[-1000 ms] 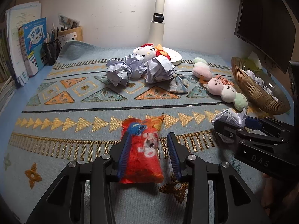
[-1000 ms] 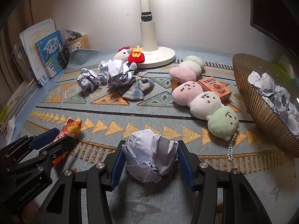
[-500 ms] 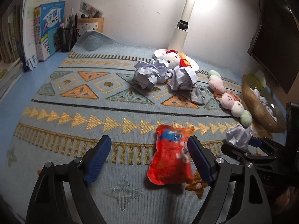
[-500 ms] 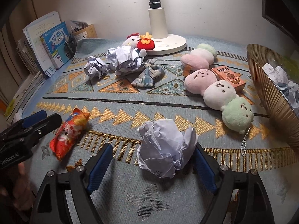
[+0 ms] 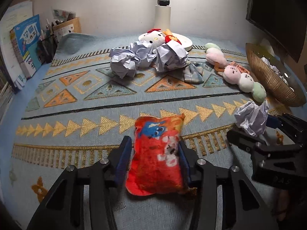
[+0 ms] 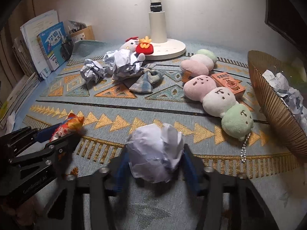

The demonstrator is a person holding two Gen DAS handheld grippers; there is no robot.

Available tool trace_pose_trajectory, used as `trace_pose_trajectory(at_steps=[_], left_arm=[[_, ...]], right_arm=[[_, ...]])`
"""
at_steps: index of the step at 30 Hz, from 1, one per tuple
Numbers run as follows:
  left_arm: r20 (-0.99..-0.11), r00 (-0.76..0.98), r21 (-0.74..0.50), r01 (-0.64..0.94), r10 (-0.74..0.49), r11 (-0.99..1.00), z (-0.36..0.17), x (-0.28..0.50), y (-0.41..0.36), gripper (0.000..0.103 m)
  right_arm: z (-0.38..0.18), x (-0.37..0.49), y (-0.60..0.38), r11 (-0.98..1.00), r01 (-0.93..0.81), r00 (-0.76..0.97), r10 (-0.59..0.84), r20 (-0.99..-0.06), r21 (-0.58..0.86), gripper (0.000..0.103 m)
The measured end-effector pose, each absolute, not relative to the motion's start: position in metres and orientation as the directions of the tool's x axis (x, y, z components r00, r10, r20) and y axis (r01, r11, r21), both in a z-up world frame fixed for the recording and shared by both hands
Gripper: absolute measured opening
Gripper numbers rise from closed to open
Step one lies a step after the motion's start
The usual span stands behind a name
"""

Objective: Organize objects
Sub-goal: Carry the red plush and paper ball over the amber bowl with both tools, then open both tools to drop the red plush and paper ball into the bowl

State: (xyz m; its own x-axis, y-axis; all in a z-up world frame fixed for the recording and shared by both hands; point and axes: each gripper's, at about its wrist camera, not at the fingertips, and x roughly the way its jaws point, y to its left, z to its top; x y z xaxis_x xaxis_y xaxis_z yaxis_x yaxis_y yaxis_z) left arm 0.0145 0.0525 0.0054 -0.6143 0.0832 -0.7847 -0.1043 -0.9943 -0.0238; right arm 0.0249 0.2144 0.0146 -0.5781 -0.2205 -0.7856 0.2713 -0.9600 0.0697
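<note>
My left gripper is shut on a red plush pouch with a blue cartoon print, low over the patterned mat. It also shows in the right wrist view. My right gripper is shut on a crumpled white paper ball, seen in the left wrist view at the right. A gold ribbed bowl at the right holds several crumpled papers.
More paper balls, a Hello Kitty plush, a plaid bow, a dango plush, a small orange box and a lamp base are farther back. Books stand at the left wall.
Half a second ago both grippers were wide open around their objects. Both have now closed, the left on the red pouch and the right on the paper ball.
</note>
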Motion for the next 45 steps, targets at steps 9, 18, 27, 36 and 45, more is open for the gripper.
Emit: trace_pose_trajectory(at_steps=[9,18,27,36,45], left_arm=[[-0.763,-0.637,-0.01,-0.149,0.104,-0.989,0.032,0.034,0.081,0.028],[-0.654,-0.731,-0.068,-0.201,0.196,-0.977,0.113,0.015,0.155,0.028],[-0.625,-0.717,-0.153,-0.275,0.309,-0.949,0.127,-0.03,0.241,0.028],[-0.656,-0.659,-0.167,-0.348,0.367,-0.923,0.094,-0.051,0.284,0.042],[-0.673,-0.643,-0.137,-0.377,0.365,-0.916,0.089,-0.033,0.285,0.043]], right_arm=[[0.042,0.039,0.228,-0.951,0.28,-0.62,-0.285,-0.731,0.133,0.046],[0.16,0.058,0.312,-0.99,0.125,-0.775,-0.053,-0.63,-0.069,0.046],[0.179,0.024,0.411,-1.0,0.002,-0.757,0.005,-0.654,-0.01,0.047],[0.136,-0.012,0.434,-0.996,-0.041,-0.695,-0.033,-0.718,0.085,0.067],[0.146,0.011,0.439,-0.989,-0.051,-0.72,-0.061,-0.691,0.139,0.067]])
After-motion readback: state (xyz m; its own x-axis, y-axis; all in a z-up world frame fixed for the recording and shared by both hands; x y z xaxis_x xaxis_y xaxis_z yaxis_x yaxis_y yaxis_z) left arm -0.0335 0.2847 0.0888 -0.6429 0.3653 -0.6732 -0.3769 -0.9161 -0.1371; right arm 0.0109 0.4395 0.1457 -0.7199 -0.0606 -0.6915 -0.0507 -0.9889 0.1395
